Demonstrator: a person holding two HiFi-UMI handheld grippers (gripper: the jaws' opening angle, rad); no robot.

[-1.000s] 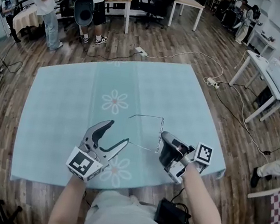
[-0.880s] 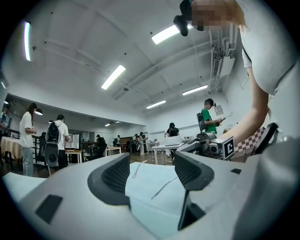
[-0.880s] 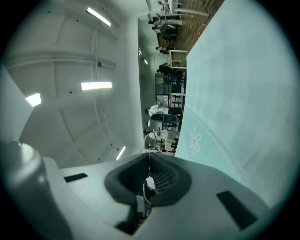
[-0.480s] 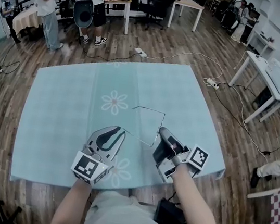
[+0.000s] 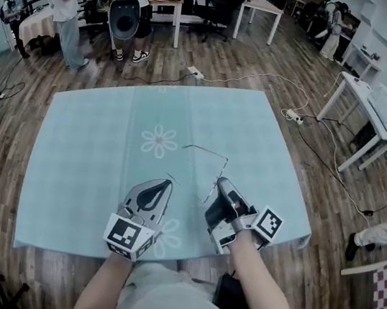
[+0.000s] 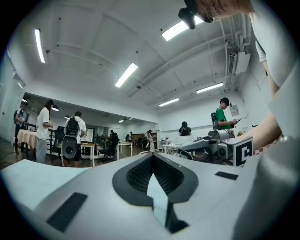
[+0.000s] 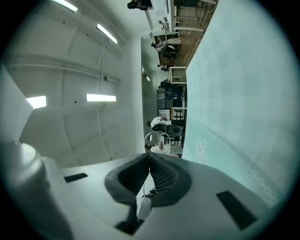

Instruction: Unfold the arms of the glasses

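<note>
The thin wire glasses (image 5: 208,152) hang just above the pale blue flowered tablecloth (image 5: 93,142), between my two grippers. My right gripper (image 5: 218,181) is shut on the frame's near side. In the right gripper view a lens rim (image 7: 157,134) sticks out past its closed pads (image 7: 159,176). My left gripper (image 5: 168,181) has just been closing, and its jaws now meet on the tip of one glasses arm, which runs across toward the right gripper. In the left gripper view the jaws (image 6: 153,154) stand together, and the wire itself is too thin to make out there.
The cloth-covered table's front edge (image 5: 163,254) is right by the person's body. Several people (image 5: 64,6) stand at the far left by desks. A white desk (image 5: 376,106) stands at the right, with cables and a power strip (image 5: 192,71) on the wooden floor.
The left gripper's jaws went from wide open to shut around the glasses arm's tip. The glasses and right gripper shifted slightly up and left in view.
</note>
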